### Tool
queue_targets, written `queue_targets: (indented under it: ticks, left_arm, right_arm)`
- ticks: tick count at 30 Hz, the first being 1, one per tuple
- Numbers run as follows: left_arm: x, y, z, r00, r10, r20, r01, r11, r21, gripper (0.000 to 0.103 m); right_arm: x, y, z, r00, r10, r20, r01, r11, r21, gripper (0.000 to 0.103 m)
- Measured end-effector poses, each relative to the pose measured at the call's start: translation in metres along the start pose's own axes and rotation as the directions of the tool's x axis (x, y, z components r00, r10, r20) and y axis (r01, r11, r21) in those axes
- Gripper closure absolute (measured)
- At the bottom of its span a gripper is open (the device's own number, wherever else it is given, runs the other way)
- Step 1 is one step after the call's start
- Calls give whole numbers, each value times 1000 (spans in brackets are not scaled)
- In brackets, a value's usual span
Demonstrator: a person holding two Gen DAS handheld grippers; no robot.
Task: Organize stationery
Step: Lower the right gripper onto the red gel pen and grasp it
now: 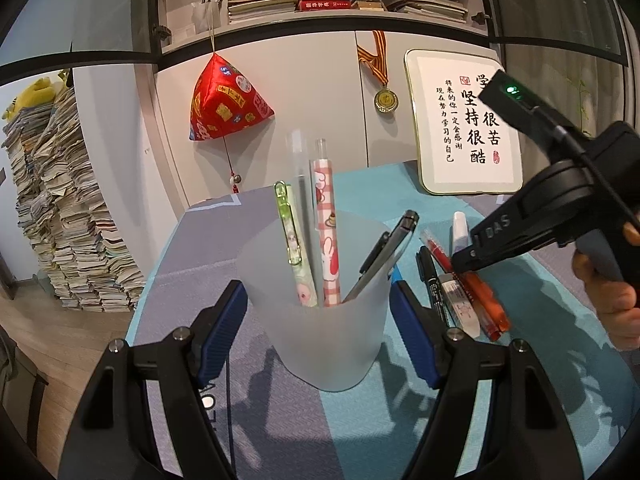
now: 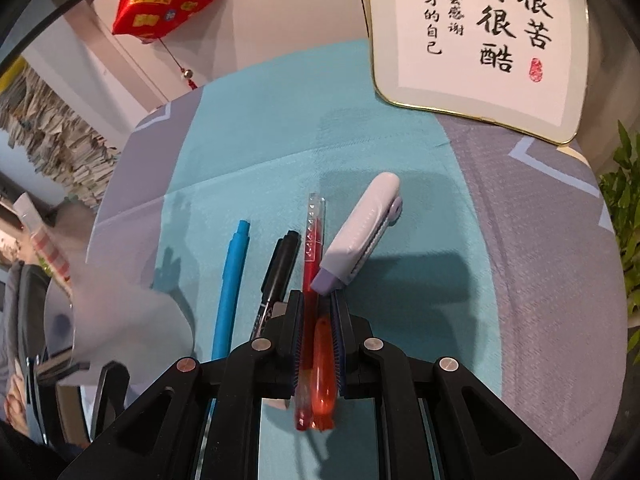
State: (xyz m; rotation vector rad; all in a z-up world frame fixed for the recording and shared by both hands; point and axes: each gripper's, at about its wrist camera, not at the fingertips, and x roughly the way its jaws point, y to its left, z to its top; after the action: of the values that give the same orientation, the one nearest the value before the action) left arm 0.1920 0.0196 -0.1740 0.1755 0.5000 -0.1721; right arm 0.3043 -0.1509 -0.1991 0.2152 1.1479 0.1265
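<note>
My left gripper (image 1: 318, 292) is shut on a frosted translucent cup (image 1: 320, 340) that stands on the teal and grey cloth, one blue pad pressed to each side. The cup holds a green pen (image 1: 290, 236), a clear pen (image 1: 300, 184), a pink checked pen (image 1: 326, 240) and a dark pen (image 1: 384, 256). To its right lie a blue pen (image 2: 230, 280), a black marker (image 2: 278, 272), a red pen (image 2: 314, 240), an orange pen (image 2: 324, 360) and a white correction tape (image 2: 360, 232). My right gripper (image 2: 316, 300) points steeply down, shut on the red pen, with the orange pen also between its pads.
A framed calligraphy board (image 1: 468, 128) leans on the cabinet at the back right. A red pyramid ornament (image 1: 228, 100) and a medal (image 1: 386, 98) hang on the cabinet doors. A tall stack of papers (image 1: 68, 220) stands on the floor at left. A green plant (image 2: 624, 200) is at the right edge.
</note>
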Motion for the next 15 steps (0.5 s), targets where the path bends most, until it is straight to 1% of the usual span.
queue_targets:
  ticks: [4,9,10,13,15]
  left_arm:
    - [0,0,1,1000,1,-3,-1,1000,2,31]
    - [0,0,1,1000,0,-3,0,1000,1,31]
    - [1,-1,1,1000,0,-3,0,1000,0,31]
    - [1,-1,1,1000,-1,-6,1,1000,-1,31]
    - [2,-1,1,1000,-1,-8,1,1000,-2,31]
  right_arm:
    - [7,6,4,1000,-18,-5,18,1000,-11,91]
    - [11,15,4,999,-50,-11,49,995,-84,91]
    - [10,16,2,998,-57,-12,55,994,-99,92]
    - [4,9,-5,997,-72,-17,70,991,-112,93]
    - [-2,-1,-11,997,-66,-30,62,993,-99,93]
